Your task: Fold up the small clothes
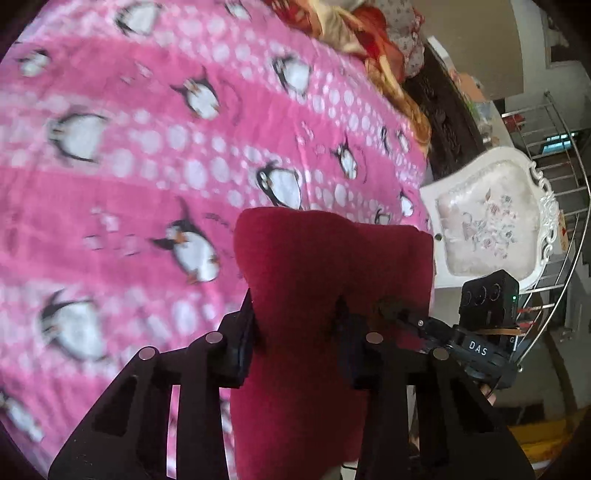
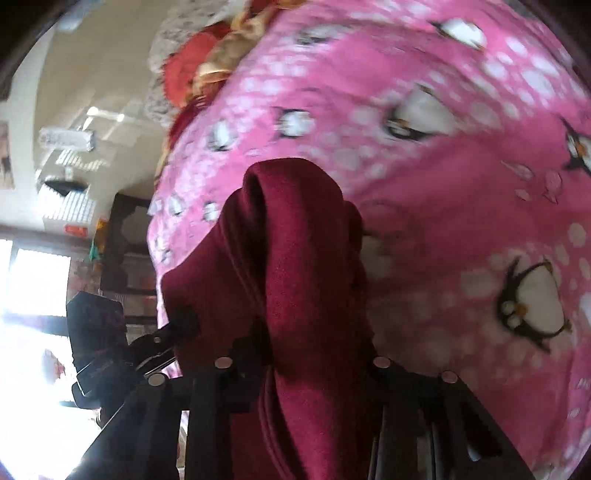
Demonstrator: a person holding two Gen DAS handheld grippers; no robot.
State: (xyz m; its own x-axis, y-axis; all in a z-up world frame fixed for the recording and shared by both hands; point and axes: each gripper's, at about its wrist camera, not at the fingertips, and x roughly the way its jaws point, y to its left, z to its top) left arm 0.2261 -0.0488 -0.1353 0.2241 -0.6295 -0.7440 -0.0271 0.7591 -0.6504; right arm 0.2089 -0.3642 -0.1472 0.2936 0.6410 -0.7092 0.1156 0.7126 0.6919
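A dark red garment (image 1: 325, 258) hangs bunched above a pink penguin-print blanket (image 1: 147, 184). In the left wrist view my left gripper (image 1: 295, 306) is shut on the cloth, which fills the gap between its black fingers and drapes down past them. My right gripper (image 1: 391, 312) pinches the same cloth's right side. In the right wrist view the garment (image 2: 295, 229) rises in a folded hump over the blanket (image 2: 443, 184), and my right gripper (image 2: 306, 354) is shut on it. The left gripper (image 2: 181, 325) bites the cloth's left edge there.
A white ornate chair (image 1: 487, 218) stands off the bed's right edge, with a metal stair railing (image 1: 561, 177) behind it. A heap of red and gold fabric (image 1: 369, 33) lies at the bed's far end. A bright window (image 2: 29, 295) glares at the left.
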